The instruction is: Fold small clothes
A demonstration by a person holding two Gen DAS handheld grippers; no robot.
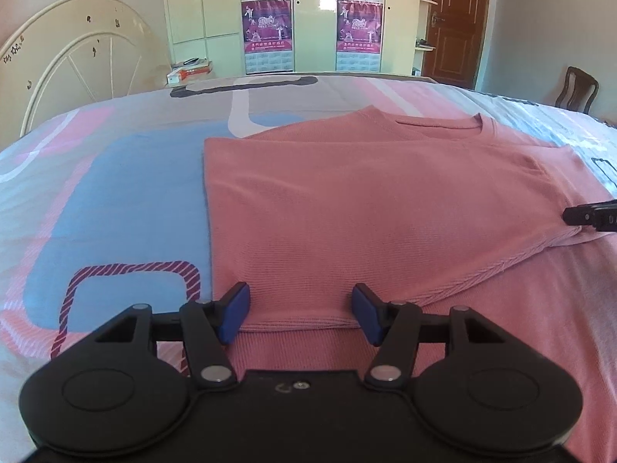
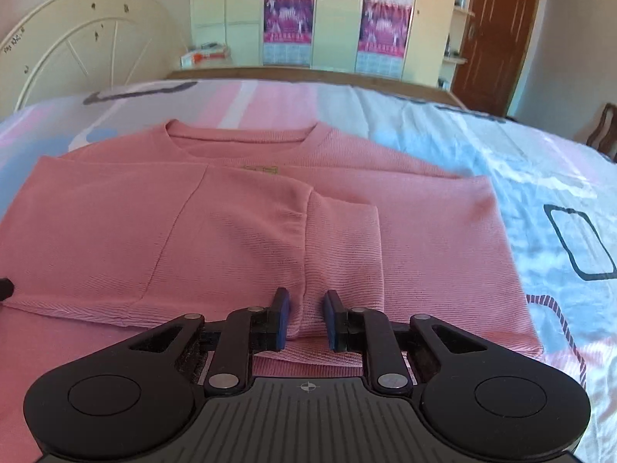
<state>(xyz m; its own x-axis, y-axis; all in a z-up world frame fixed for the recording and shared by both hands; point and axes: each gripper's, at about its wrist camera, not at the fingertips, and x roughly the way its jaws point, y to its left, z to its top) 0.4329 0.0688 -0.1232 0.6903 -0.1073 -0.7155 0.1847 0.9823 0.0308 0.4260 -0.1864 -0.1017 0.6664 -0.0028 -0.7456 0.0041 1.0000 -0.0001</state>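
A pink sweater (image 1: 347, 212) lies flat on the bed with its neckline (image 2: 243, 135) at the far end. Its sides are folded inward, and one sleeve (image 2: 343, 254) runs down the middle toward me. My left gripper (image 1: 300, 308) is open at the near edge of the folded left part, blue pads wide apart, with the hem between them untouched. My right gripper (image 2: 305, 318) is nearly closed, pinching a raised ridge of the sleeve's near end. The right gripper's tip (image 1: 590, 216) shows at the right edge of the left wrist view. The left gripper's tip (image 2: 5, 287) shows at the left edge of the right wrist view.
A patterned pink, blue and white bedsheet (image 1: 115, 193) covers the bed. A cream headboard (image 1: 77, 50) stands at the left. Behind the bed are a wardrobe with posters (image 1: 270, 19), a brown door (image 1: 455, 19), a chair (image 1: 576, 88) and boxes (image 1: 191, 69).
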